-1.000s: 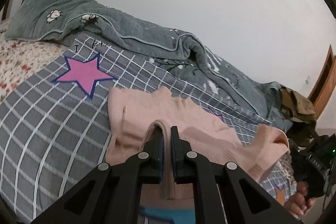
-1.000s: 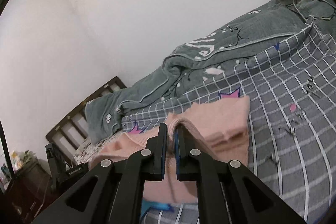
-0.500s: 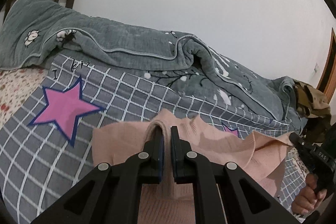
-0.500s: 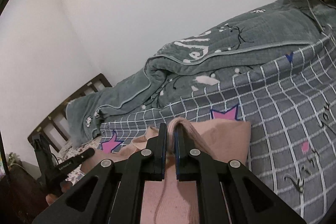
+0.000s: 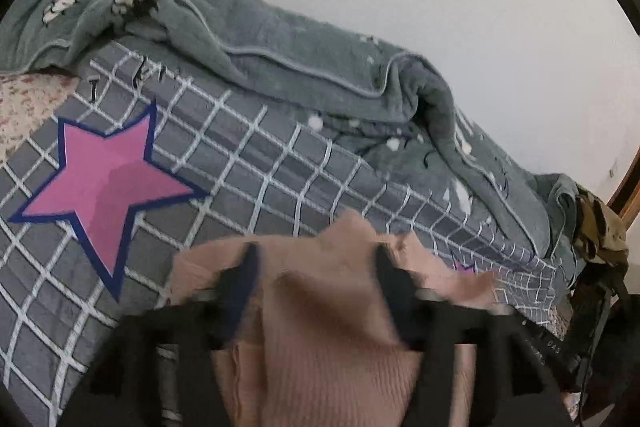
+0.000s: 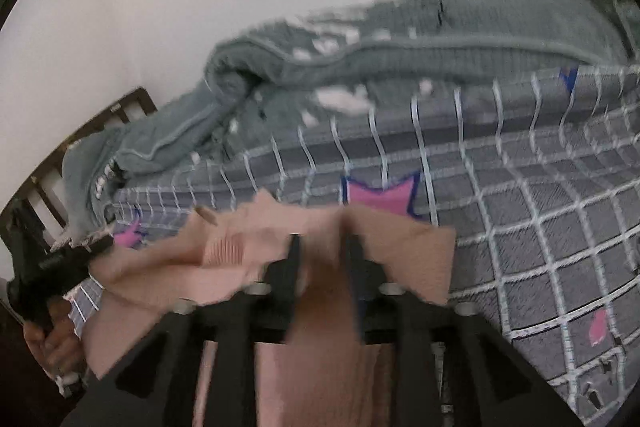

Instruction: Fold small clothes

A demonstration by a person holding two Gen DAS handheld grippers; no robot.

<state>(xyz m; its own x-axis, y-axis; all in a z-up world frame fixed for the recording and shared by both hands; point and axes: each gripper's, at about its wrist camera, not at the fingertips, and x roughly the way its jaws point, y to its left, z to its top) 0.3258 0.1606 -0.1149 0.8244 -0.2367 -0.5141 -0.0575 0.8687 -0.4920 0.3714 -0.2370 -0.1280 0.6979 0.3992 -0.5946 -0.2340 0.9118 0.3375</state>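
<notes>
Fingers [image 5: 256, 267] of both grippers spread over pink sweater [image 5: 320, 355], headboard [image 6: 80, 131] clearer in right view

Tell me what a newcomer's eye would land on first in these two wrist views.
First, the big pink star printed on the grey checked bedsheet, at the left of the left wrist view. Next, the pink knit garment low in the middle, lying between the spread fingers of the left gripper; the right gripper stands open over it too. Behind, a rumpled grey-green blanket runs along the white wall.
</notes>
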